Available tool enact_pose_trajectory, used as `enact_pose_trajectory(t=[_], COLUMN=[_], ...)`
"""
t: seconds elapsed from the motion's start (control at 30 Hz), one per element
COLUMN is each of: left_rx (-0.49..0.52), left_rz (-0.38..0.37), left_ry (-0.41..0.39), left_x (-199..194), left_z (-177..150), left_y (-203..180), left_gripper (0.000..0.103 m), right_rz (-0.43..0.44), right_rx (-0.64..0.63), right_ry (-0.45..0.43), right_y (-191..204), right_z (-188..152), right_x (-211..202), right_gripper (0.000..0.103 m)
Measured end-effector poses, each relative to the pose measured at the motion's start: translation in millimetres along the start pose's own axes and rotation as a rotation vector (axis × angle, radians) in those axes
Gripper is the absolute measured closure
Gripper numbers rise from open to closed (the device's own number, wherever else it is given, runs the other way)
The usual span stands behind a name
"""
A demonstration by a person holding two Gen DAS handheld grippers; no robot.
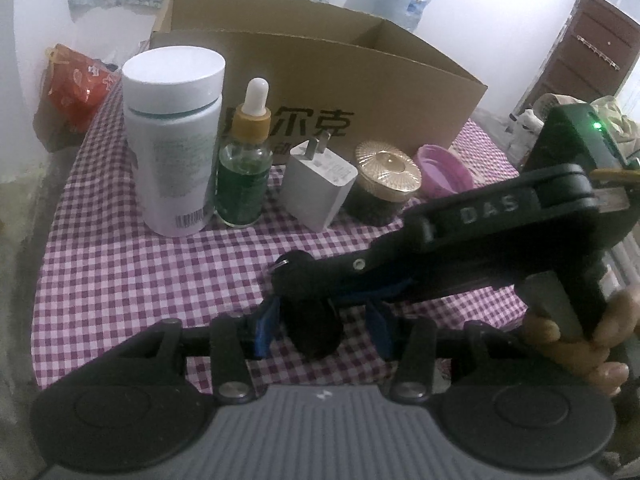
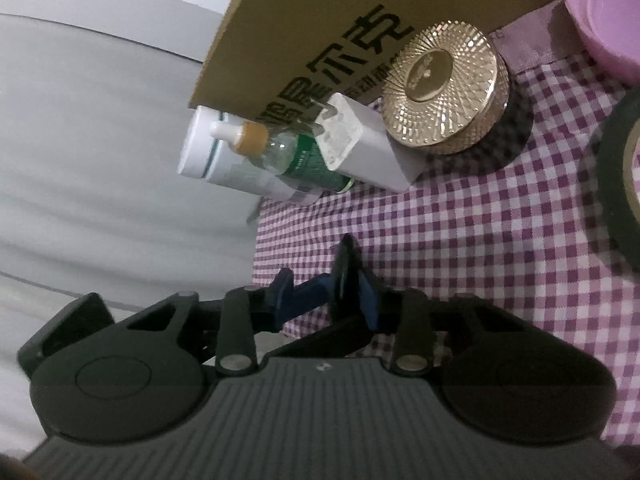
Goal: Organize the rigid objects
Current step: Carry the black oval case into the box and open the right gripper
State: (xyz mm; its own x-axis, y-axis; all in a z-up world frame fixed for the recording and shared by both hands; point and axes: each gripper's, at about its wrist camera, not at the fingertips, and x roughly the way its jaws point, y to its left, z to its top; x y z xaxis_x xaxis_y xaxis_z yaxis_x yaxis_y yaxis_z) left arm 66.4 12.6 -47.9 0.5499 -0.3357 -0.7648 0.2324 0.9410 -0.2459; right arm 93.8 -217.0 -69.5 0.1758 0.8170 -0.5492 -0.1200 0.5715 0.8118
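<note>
A purple-and-white checked cloth point(image 1: 120, 280) covers the table. At its far edge stands an open cardboard box point(image 1: 360, 80) with dark printed characters on its front. The things to sort stand in a row just before that box. At the left end is a tall white bottle point(image 1: 172, 140), upright, with its lid on. At the right end lies a purple bowl point(image 1: 440, 170), and a roll of black tape point(image 2: 616, 180) lies nearer on the cloth. Next to the bowl sits a dark jar with a gold lid point(image 1: 386, 184). A green dropper bottle point(image 1: 242, 176) stands just beside the white bottle. A white charger plug point(image 1: 316, 188) stands between the dropper bottle and the jar, prongs up.

The right gripper point(image 2: 324, 300), held by a hand point(image 1: 580, 340), is narrow and its blue pads look pressed on a small black fob point(image 1: 314, 332) with a metal ring. The left gripper point(image 1: 322, 332) stands partly open, low over the near cloth. The fob hangs between its pads, with a gap showing on one side
</note>
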Motion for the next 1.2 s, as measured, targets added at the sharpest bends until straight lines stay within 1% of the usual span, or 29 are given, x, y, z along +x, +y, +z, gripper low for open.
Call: enact_pose_trajectory(t=[0.03,0.13,0.17,0.27,0.3,0.4,0.5,0.57,0.67,0.77,0.83,0.97,1.03,1.1,1.2], left_rx=[0.004,0.014,0.016,0.028,0.032,0.043,0.063,0.076,0.103,0.14,0.163,0.174,0.168,0.162,0.148], left_rz=[0.003,0.012,0.014,0.03,0.033,0.035,0.04,0.044,0.056,0.069,0.075,0.07,0.073,0.083,0.105], left_ry=[-0.002,-0.01,-0.012,-0.017,-0.02,-0.031,-0.053,-0.074,-0.11,-0.167,-0.204,-0.252,-0.248,-0.23,-0.174], left_x=[1,1,0,-1,-2,-7,-18,-29,-50,-74,-85,-96,-92,-82,-60], left_z=[-1,-2,-3,-4,-4,-5,-4,-1,11,31,49,90,111,132,164], left_y=[-1,-5,-7,-11,-13,-19,-28,-35,-46,-56,-61,-58,-53,-46,-29], left_gripper=[0.056,0.057,0.057,0.064,0.064,0.064,0.064,0.064,0.064,0.064,0.064,0.064,0.064,0.063,0.064], right_rz=[-0.003,-0.01,-0.011,-0.015,0.0,0.004,0.012,0.02,0.037,0.066,0.079,0.081,0.079,0.075,0.054], right_rx=[0.0,0.004,0.004,0.007,0.018,0.015,0.002,-0.014,-0.052,-0.105,-0.15,-0.247,-0.269,-0.268,-0.247], right_ry=[-0.005,-0.019,-0.021,-0.034,-0.023,-0.034,-0.05,-0.065,-0.1,-0.155,-0.187,-0.234,-0.233,-0.212,-0.154], right_y=[2,0,0,0,-1,-1,6,12,30,55,72,108,117,122,122], right_z=[2,3,3,3,2,1,-1,-5,-7,0,9,47,68,94,135], right_x=[9,18,20,22,18,11,2,-13,-31,-50,-62,-79,-79,-74,-57], right_gripper=[0.078,0.086,0.087,0.087,0.087,0.087,0.087,0.087,0.087,0.087,0.087,0.087,0.087,0.087,0.087])
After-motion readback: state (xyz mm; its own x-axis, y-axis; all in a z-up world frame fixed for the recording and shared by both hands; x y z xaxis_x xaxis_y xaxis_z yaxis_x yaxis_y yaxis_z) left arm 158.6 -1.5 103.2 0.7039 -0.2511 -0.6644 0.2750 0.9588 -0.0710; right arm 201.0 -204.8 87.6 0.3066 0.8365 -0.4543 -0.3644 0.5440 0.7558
